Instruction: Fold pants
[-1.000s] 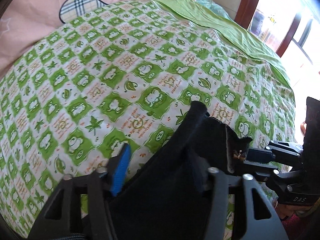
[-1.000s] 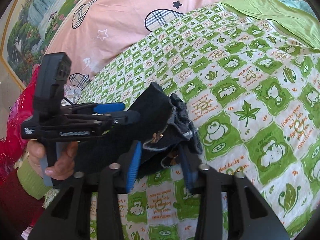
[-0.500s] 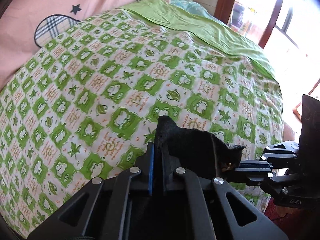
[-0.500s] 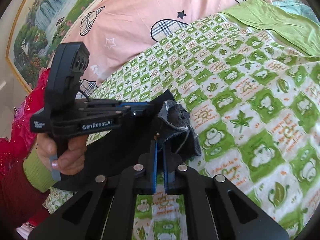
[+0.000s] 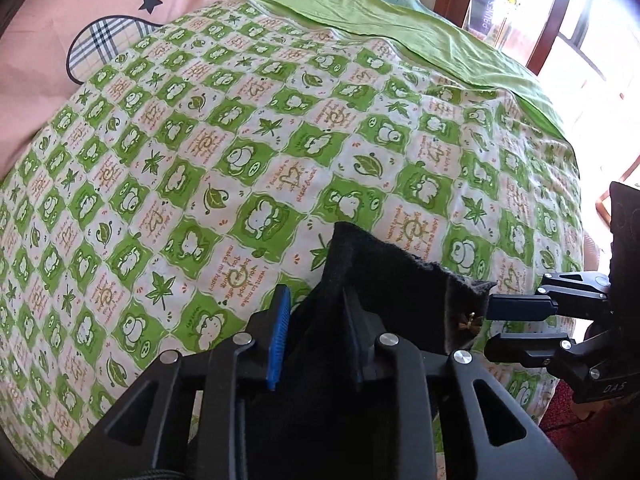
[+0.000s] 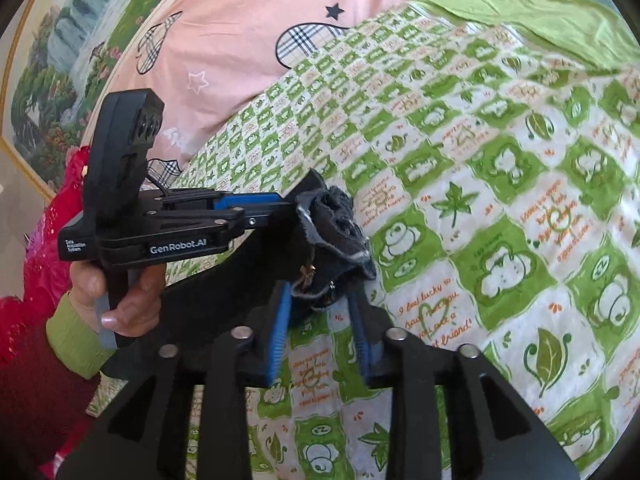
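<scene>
— Black, fuzzy cloth, that is the pair of dark pants [image 5: 384, 280], bunched at the near edge of the green-and-white checked bedspread with frog and leaf prints [image 5: 248, 152]. Which step is this?

— Judging by the layout, it is early: both tools are at one end of the garment, near a small brass fastener [image 6: 307, 270], so likely the waist. No fold is made yet.

— How do the 2 grippers stand?

— The left gripper [image 5: 316, 320] has its jaws opening; black cloth lies between its blue-padded fingers [image 5: 279, 336], but the left pad stands clear of the fabric, so it is released rather than clamped. The right gripper [image 6: 320, 316] is opening too; the frayed edge of the pants sits between its 2 pads, and they do not seem to press on it.

— And the poses?

— The left tool points steeply down at the bed. The right one is tipped down less and comes at the cloth from the side, so in each wrist view the other gripper crosses the picture sideways. A hand [image 6: 120, 292] with a green cuff grips the left handle.

— What does the next move call for?

— I would say a firm bite on each corner of the waist, then a lift and spread over the bedspread so the legs lie flat for folding.
</scene>
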### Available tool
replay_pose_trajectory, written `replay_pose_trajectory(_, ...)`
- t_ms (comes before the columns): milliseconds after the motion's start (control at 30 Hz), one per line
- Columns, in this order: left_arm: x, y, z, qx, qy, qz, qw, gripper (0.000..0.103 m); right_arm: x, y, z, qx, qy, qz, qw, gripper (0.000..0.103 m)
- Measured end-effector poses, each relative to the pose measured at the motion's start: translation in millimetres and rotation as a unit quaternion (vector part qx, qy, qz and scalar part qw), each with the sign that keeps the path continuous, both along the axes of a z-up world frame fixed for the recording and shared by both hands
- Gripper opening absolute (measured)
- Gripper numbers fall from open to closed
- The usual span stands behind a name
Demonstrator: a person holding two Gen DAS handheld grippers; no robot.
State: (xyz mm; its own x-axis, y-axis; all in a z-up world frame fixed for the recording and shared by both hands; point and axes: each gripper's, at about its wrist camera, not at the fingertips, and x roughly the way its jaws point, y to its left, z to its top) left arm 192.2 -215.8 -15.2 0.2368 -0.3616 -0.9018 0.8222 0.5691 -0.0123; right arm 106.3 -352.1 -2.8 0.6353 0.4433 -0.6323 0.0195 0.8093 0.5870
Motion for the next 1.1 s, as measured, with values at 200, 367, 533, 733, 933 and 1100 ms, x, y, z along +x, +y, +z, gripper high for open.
replay_pose_trajectory(200, 11.2, -9.4, -16.1, 0.005, 0.035, -0.007, 0.9994, 0.029, 9.6, 6.3, -12.3, 0.022, 0.017, 0.002, 1.000, 0.034)
replay_pose_trajectory(367, 32.2, -13.7, -28.4, -0.008, 0.092, -0.001, 0.9957, 0.031, 18.9, 12.5, -18.1, 0.019, 0.012, 0.000, 1.000, 0.033)
replay_pose_trajectory(533, 40.5, -12.1, -31.9, -0.029, 0.129, 0.009, 0.9911, 0.020, 22.9, 16.4, -18.1, 0.002, 0.004, -0.001, 1.000, 0.021)
replay_pose_trajectory(733, 26.0, -8.0, -15.2, -0.057, 0.105, 0.016, 0.9927, 0.010, 20.1, 12.0, -6.5, 0.016, -0.020, 0.010, 1.000, 0.013)
replay_pose_trajectory(933, 11.5, 22.7, 29.6, -0.117, 0.074, 0.028, 0.9899, 0.009, 17.2, 24.8, 28.6, 0.020, -0.076, 0.047, 0.996, 0.013)
replay_pose_trajectory(1100, -6.3, 64.9, 71.0, -0.158, 0.039, 0.047, 0.9855, 0.009, 15.1, 53.6, 63.2, 0.018, -0.134, 0.110, 0.985, 0.012)
